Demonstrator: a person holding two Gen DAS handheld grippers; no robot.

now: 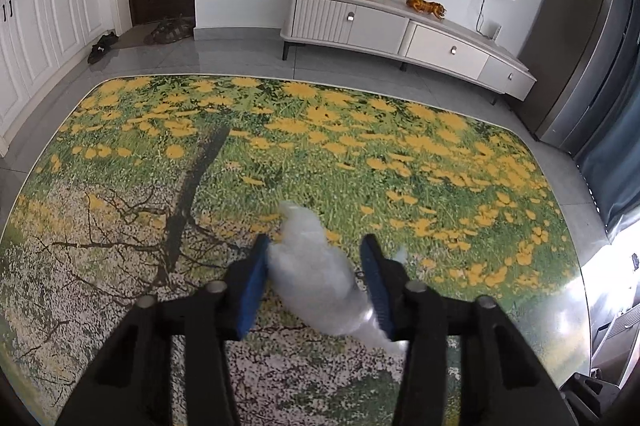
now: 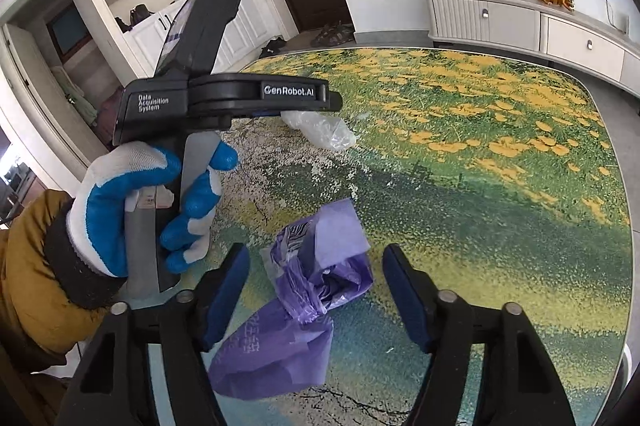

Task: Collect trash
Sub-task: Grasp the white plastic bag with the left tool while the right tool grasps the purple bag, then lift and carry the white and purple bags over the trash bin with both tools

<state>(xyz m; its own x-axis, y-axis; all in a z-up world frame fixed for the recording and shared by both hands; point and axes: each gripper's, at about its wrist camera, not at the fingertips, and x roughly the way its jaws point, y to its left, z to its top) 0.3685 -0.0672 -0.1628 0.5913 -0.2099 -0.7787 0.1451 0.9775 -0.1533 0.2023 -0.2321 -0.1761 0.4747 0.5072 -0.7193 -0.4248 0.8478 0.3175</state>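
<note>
Between spread blue pads lies a crumpled purple bag (image 2: 296,302), knotted midway.

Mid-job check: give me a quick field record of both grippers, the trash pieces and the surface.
surface: table with a flower-print top
left gripper: open, jaws on either side of the clear crumpled plastic; contact cannot be told
clear crumpled plastic: lying on the table, also seen under the left gripper's tip in the right wrist view
right gripper: open, jaws on either side of the purple plastic bag, not closed on it
purple plastic bag: crumpled, lying on the table
left hand: blue-and-white glove, gripping the left gripper's handle
</note>
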